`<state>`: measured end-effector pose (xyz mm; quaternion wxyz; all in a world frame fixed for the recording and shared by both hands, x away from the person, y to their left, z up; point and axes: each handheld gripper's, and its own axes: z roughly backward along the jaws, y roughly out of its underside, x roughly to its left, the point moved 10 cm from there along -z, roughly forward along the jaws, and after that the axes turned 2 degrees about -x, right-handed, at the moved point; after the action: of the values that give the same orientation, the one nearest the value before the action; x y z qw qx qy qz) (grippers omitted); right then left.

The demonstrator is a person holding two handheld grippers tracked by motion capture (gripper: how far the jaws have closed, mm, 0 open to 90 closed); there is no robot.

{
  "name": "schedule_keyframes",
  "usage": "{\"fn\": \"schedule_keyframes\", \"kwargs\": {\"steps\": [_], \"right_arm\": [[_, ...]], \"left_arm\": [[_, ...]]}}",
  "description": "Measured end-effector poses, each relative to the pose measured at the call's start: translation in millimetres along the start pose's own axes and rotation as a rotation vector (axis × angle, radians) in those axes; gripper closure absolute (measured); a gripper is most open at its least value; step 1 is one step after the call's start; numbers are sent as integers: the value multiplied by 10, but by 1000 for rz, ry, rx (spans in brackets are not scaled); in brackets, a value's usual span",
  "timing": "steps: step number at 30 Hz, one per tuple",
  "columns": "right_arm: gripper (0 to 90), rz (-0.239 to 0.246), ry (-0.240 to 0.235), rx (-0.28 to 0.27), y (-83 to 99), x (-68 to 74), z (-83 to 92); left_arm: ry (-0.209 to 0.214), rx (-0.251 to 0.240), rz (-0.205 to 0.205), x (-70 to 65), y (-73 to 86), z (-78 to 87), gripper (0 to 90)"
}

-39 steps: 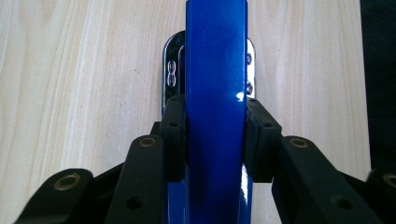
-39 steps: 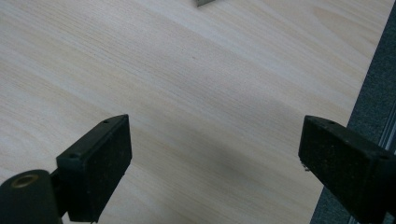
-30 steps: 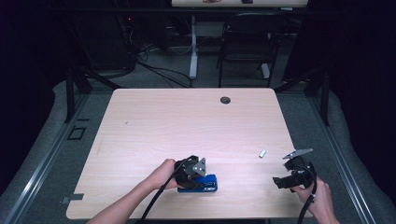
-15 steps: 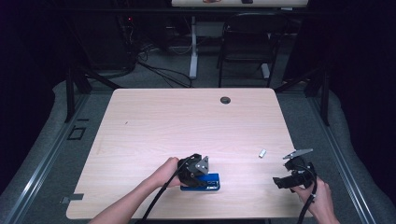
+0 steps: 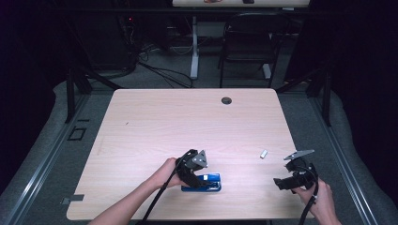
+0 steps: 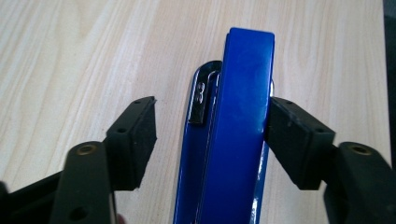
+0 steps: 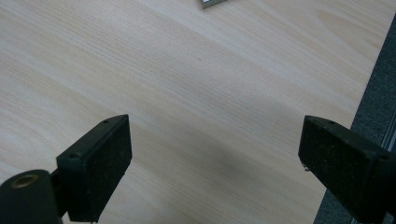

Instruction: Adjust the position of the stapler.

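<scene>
A blue stapler [image 5: 209,183] [image 6: 238,130] lies flat on the wooden table [image 5: 187,122] near its front edge. My left gripper [image 5: 196,179] [image 6: 210,135] points down over it with the stapler between its jaws. The jaws have just been opening. One pad [image 6: 135,140] stands clear of the stapler's side, while the other pad [image 6: 294,135] sits right against it. My right gripper [image 5: 281,183] [image 7: 215,163] hovers open over bare wood at the table's front right corner, with nothing between its fingers.
A small silver metal piece [image 5: 264,153] [image 7: 215,3] lies on the table beyond the right gripper. A dark grommet hole [image 5: 226,100] sits near the far edge. A chair [image 5: 246,42] and cables stand on the floor behind the table.
The high view shows hardly any difference. The left gripper stays over the stapler and the right hand keeps its place.
</scene>
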<state>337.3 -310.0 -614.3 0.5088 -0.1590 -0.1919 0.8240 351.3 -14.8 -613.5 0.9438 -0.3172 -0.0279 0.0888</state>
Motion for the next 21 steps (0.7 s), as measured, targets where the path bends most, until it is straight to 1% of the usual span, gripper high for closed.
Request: {"fn": "schedule_keyframes", "kwargs": {"steps": [6,9,11,12,13,14,15,16,18,21], "right_arm": [[92,1,-9,-2,-5,19,3],[92,-2,-15,-9,-20,48,1],[92,-1,-30,-13,-39,97,9],[92,10,-33,-11,-47,114,16],[92,13,-49,-21,-65,154,19],[92,19,-54,-34,-87,184,26],[90,20,-67,-49,-114,222,32],[93,26,-73,-50,-124,237,39],[106,29,-91,-69,-156,283,50],[108,25,-134,-88,-212,384,71]], "left_arm": [[-7,-26,26,-22,1,78,184],[-27,-34,43,-15,17,123,156],[-42,-37,52,3,28,146,148],[-47,-49,61,13,26,153,143],[-51,-47,69,26,33,169,142],[-55,-55,80,32,31,180,132],[-57,-57,82,36,31,187,125],[-58,-57,85,36,33,193,117],[-68,-64,87,44,28,209,105],[-73,-67,90,47,23,228,89]]}}
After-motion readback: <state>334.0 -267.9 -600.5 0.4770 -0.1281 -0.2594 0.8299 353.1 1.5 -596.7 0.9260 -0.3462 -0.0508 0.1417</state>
